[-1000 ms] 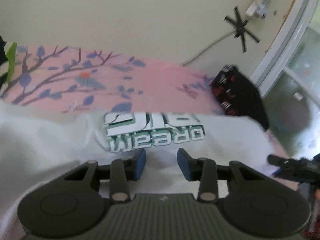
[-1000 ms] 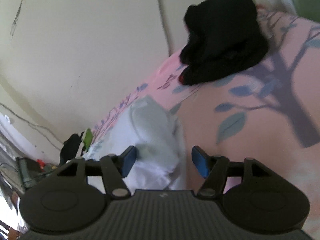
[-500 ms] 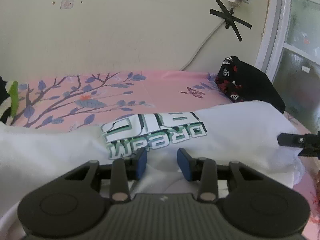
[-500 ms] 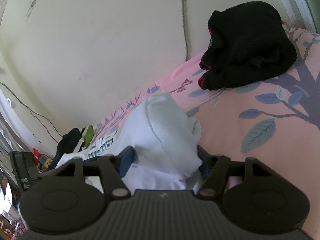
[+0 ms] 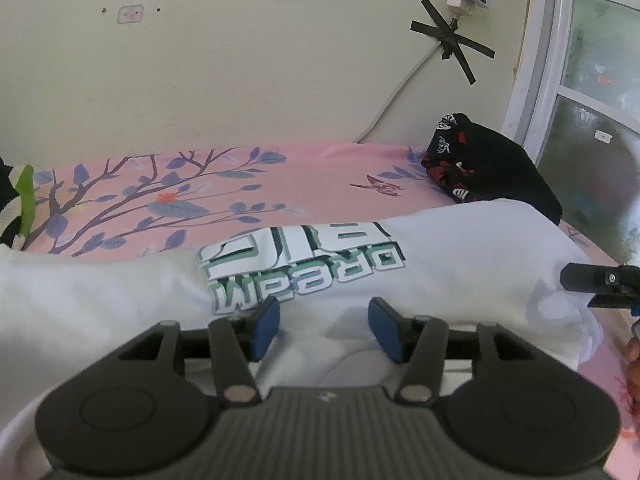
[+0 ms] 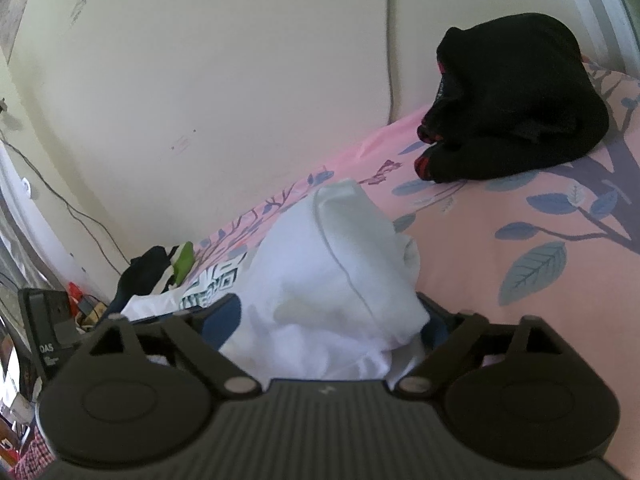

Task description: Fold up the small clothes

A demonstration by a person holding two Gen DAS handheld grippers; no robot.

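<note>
From the left wrist, the left gripper (image 5: 323, 326) hovered over the white T-shirt (image 5: 460, 256) spread on the pink bed (image 5: 320, 176), jaws opening and gripping nothing — likely letting the fold settle. From the right wrist, the right gripper (image 6: 328, 322) straddled the bunched sleeve end (image 6: 344, 248), jaws opening, releasing it.

Soft daylight from the window (image 5: 592, 92), fisheye-bent edges, hazy focus.

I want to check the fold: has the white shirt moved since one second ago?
Yes. In the right wrist view the white shirt now fills the space between the opening right gripper pads, nearer the black clothes.
</note>
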